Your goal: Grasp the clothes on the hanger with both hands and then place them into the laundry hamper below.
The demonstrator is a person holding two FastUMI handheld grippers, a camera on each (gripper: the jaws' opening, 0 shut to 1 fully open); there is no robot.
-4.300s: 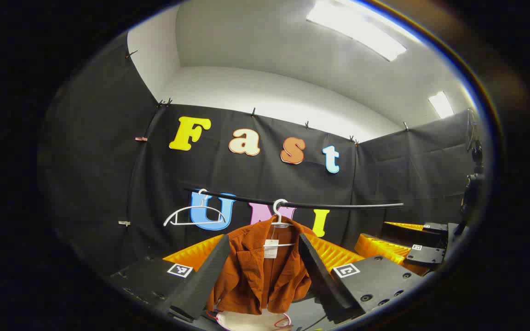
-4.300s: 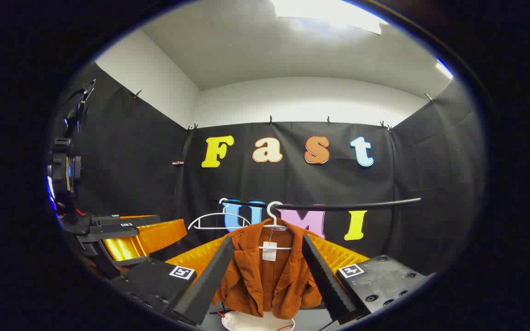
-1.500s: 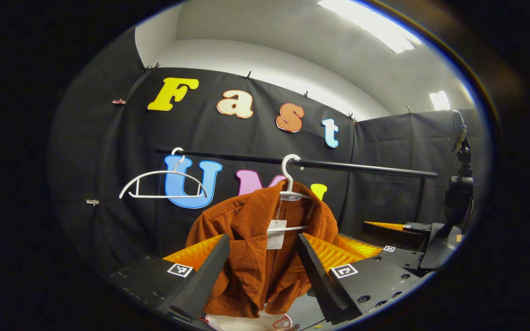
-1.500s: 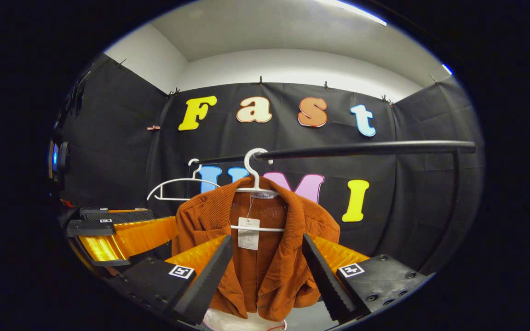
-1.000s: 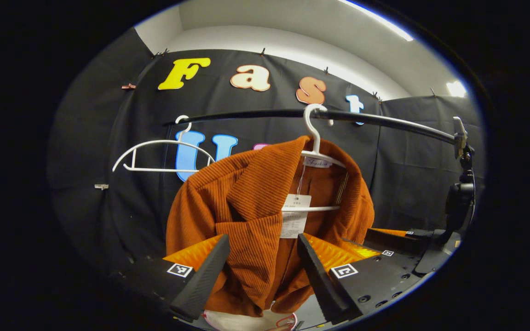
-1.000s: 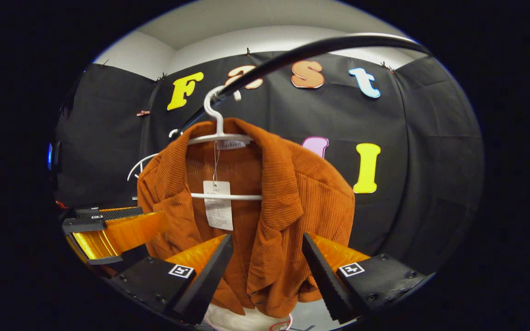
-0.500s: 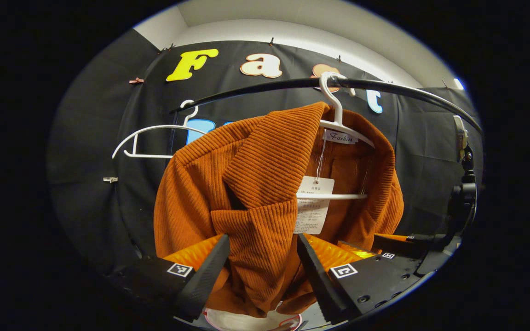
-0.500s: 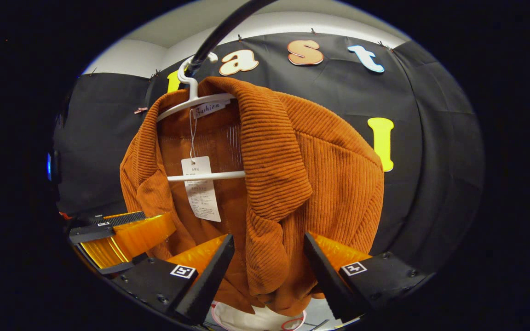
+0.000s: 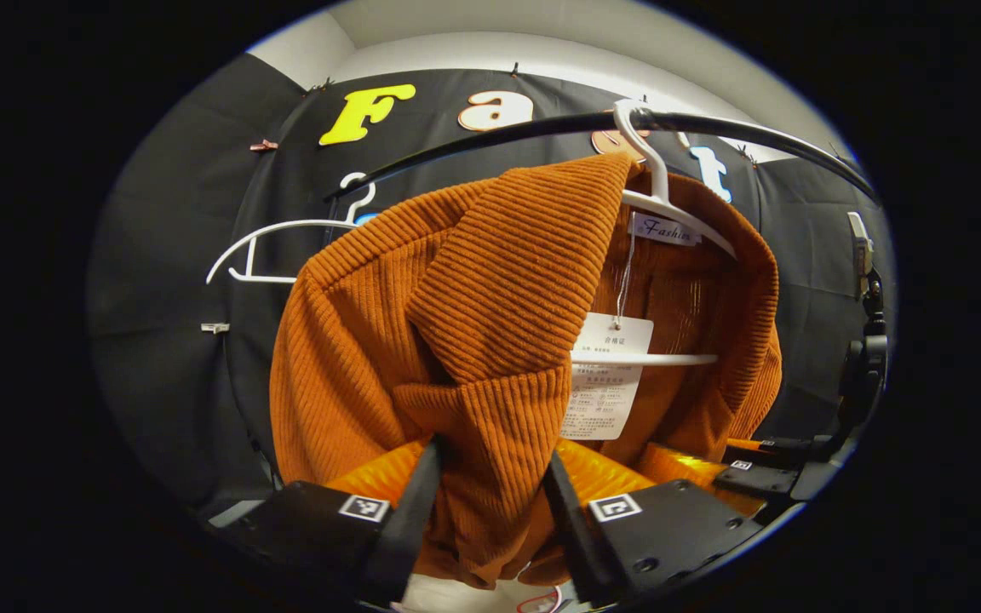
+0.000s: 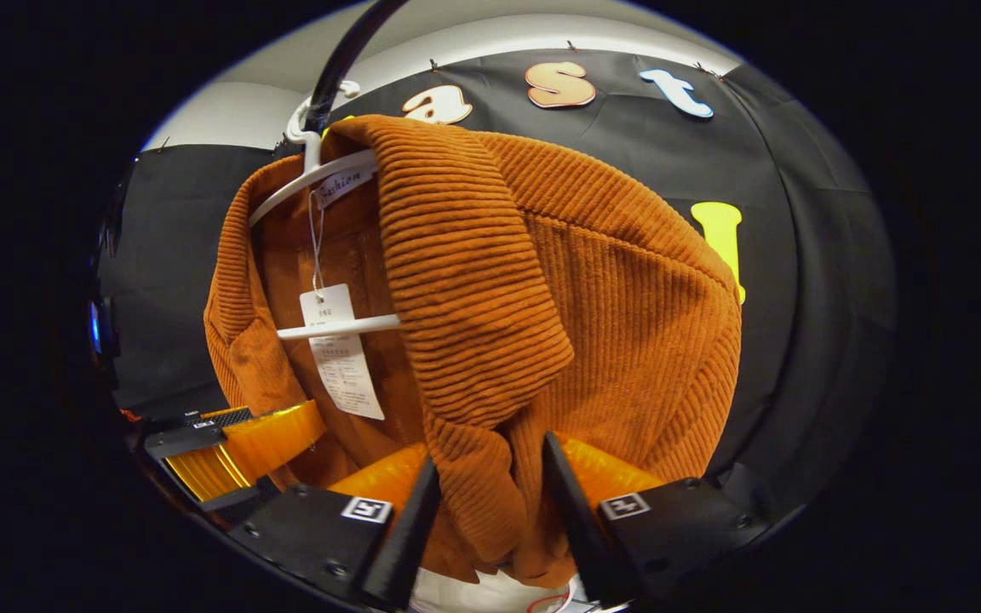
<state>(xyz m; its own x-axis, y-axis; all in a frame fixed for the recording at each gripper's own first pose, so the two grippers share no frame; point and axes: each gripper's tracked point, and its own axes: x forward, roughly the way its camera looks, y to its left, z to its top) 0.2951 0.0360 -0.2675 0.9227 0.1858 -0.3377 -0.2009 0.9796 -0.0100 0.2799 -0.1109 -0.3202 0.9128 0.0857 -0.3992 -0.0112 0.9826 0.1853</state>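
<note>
Orange jacket [image 9: 456, 323], collar label reading "Fashion" [image 9: 665, 230], is pinched by left tool [image 9: 486, 511] and right tool [image 10: 486, 511].

Rust-orange corduroy jacket [image 9: 473, 340] covers most of its white plastic hanger [image 9: 661, 204]; white laundry hamper [image 10: 490, 592] mostly hidden below the hem; paper tag [image 9: 605, 375] print too small to read.

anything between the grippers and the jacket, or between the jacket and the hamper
Nothing lies between either gripper and the jacket: each straddles a front panel. The jacket hangs on the hanger hooked over the rail. The white hamper sits directly below, with nothing visible between.
</note>
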